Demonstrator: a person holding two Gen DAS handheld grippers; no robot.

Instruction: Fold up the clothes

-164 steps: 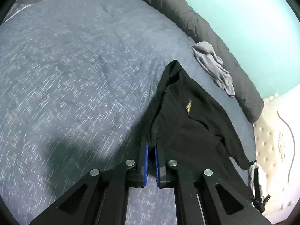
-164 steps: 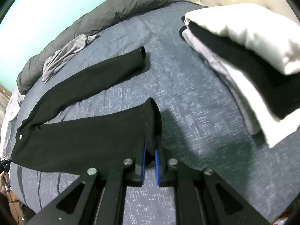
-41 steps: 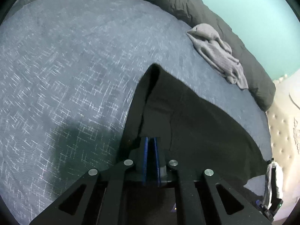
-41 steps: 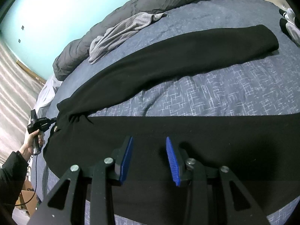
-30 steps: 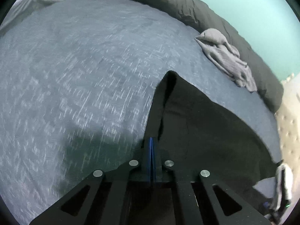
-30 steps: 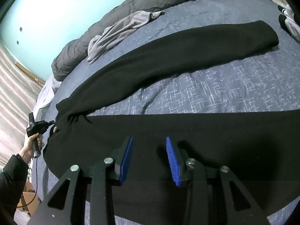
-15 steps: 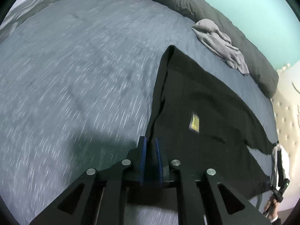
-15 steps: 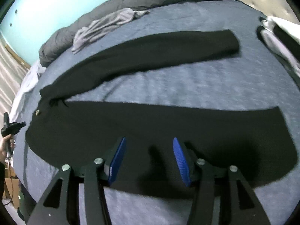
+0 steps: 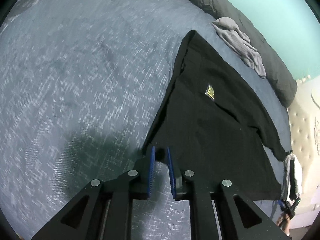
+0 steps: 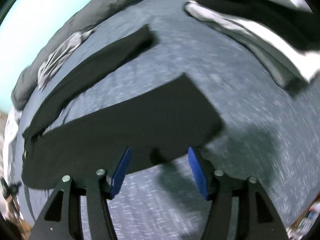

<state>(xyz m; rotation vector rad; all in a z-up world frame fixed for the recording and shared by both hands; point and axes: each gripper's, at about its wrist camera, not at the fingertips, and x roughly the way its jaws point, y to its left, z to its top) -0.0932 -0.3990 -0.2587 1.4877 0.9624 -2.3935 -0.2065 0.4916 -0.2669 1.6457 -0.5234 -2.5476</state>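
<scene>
Black trousers [image 9: 210, 130] lie flat on the blue-grey bed [image 9: 80, 80], a yellow label near the waist. My left gripper [image 9: 160, 150] hovers at the waist's near corner. Its jaws are opening and stand a little apart. The cloth's dark corner lies at their tips, not pinched. In the right wrist view, both legs stretch across the bed [image 10: 250, 140]: the near leg [image 10: 140, 120] and the far leg [image 10: 104, 60]. My right gripper [image 10: 159, 150] is over the near leg's lower edge. Its jaws are opening wide, with only cloth edge and bed below.
A crumpled grey garment [image 9: 240, 38] lies beside a dark grey duvet [image 9: 230, 6] along the far edge. A stack of folded white and black clothes [image 10: 250, 24] sits at the upper right. A tufted headboard [image 9: 304, 130] stands at the right.
My left jaws, shut on the trousers' waist before, have parted and the cloth lies on the bed. My right jaws have widened and swung towards the leg ends; the folded stack came into view.
</scene>
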